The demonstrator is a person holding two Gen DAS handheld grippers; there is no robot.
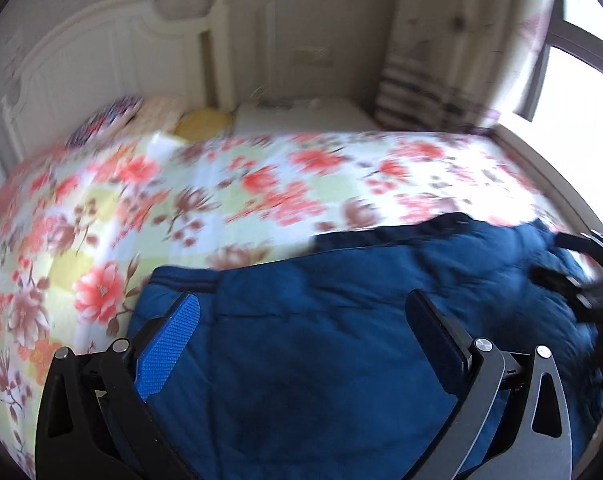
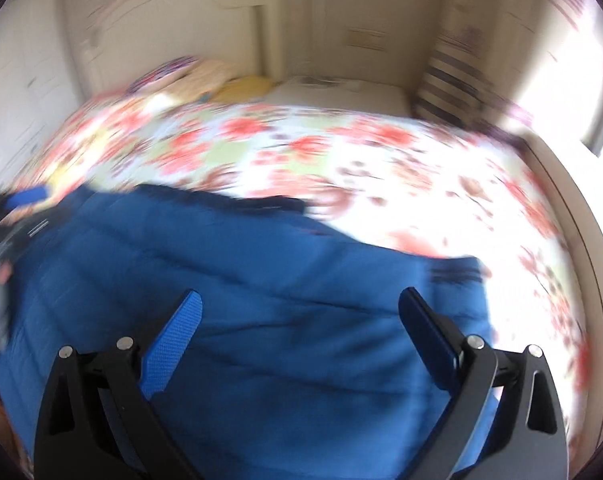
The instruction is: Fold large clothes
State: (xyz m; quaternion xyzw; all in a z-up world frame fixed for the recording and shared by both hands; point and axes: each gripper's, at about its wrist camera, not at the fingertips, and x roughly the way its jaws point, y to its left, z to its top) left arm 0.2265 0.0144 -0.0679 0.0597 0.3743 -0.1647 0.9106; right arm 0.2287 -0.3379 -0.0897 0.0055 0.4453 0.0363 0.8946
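A large blue padded garment (image 1: pixel 341 320) lies spread on the floral bedspread (image 1: pixel 181 200), with a dark ribbed hem along its far edge. My left gripper (image 1: pixel 303 304) hovers over the garment's left part, jaws wide open, nothing between them. The right wrist view shows the same blue garment (image 2: pixel 261 300) below my right gripper (image 2: pixel 299 300), which is also open and empty above the cloth. The other gripper shows blurred at the right edge (image 1: pixel 597 276) of the left view and at the left edge (image 2: pixel 17 216) of the right view. Both views are motion-blurred.
The bed fills most of both views. A white headboard (image 1: pixel 101 52), pillows (image 1: pixel 105 116) and a yellow cushion (image 1: pixel 205 122) sit at the far end. A striped cloth (image 1: pixel 421 100) hangs near the bright window (image 1: pixel 573 80) on the right. A white wardrobe (image 2: pixel 25 92) stands at left.
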